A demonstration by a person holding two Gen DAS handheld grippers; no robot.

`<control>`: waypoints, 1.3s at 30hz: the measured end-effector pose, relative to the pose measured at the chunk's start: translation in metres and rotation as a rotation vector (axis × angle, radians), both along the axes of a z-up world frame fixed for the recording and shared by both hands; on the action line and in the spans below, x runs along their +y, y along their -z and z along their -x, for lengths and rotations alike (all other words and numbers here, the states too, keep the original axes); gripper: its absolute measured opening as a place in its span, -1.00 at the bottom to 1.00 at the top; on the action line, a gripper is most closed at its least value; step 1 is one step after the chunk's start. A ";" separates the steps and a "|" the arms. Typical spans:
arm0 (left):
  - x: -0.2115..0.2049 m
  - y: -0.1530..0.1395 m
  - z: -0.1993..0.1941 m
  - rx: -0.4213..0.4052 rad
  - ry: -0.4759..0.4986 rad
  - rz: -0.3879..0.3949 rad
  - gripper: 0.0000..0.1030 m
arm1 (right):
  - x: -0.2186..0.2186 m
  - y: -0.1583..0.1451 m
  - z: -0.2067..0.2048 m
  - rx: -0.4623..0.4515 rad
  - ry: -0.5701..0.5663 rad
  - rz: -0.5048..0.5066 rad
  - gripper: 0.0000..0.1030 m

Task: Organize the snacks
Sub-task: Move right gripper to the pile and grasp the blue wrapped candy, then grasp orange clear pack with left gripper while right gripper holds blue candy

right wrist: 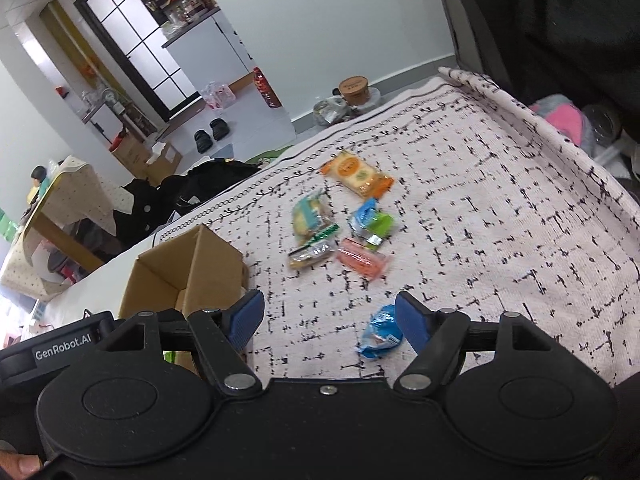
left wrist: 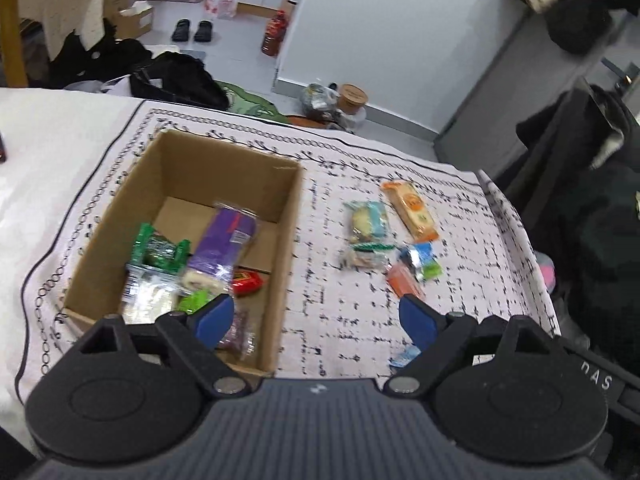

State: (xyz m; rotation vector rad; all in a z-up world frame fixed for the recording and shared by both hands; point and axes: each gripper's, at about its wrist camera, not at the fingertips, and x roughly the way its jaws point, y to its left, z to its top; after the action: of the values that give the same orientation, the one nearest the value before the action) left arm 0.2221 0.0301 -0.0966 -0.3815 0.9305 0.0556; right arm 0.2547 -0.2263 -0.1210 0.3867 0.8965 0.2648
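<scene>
A brown cardboard box (left wrist: 280,240) stands on the patterned cloth with several snack packs inside, among them a purple pack (left wrist: 224,248), a green one (left wrist: 160,250) and a red one (left wrist: 247,282). My left gripper (left wrist: 316,318) is open above the box's near right corner, nothing between its fingers. Right of the box lie loose snacks: an orange pack (left wrist: 412,210), a pale blue pack (left wrist: 368,220), a salmon pack (left wrist: 404,284). My right gripper (right wrist: 328,320) is open over the cloth. A blue packet (right wrist: 380,334) lies just inside its right finger, not pressed. The box corner (right wrist: 192,268) shows at the left.
The white cloth (left wrist: 360,320) with black marks covers the table; its right edge (right wrist: 560,128) drops off beside dark clothing. Beyond the far edge are black bags (left wrist: 176,76), a red bottle (left wrist: 274,32) and slippers (left wrist: 192,31) on the floor.
</scene>
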 end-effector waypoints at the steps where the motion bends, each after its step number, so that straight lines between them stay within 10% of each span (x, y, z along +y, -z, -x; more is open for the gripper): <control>1: -0.003 0.002 -0.001 0.004 0.009 0.001 0.73 | -0.002 0.003 -0.001 0.007 0.005 -0.003 0.39; 21: -0.048 0.024 -0.027 0.026 0.131 -0.030 0.56 | -0.002 0.069 -0.030 0.184 0.046 -0.045 0.03; 28: -0.056 0.038 -0.046 0.074 0.145 -0.042 0.18 | 0.010 0.101 -0.053 0.277 0.025 -0.035 -0.54; 39: -0.069 0.052 -0.080 0.101 0.160 -0.061 0.10 | -0.014 0.099 -0.057 0.203 0.090 -0.061 -0.70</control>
State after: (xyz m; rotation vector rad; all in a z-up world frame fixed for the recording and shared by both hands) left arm 0.3021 -0.0391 -0.1484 -0.2487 1.0538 -0.0435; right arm 0.3122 -0.2406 -0.2200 0.5160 1.0687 0.1728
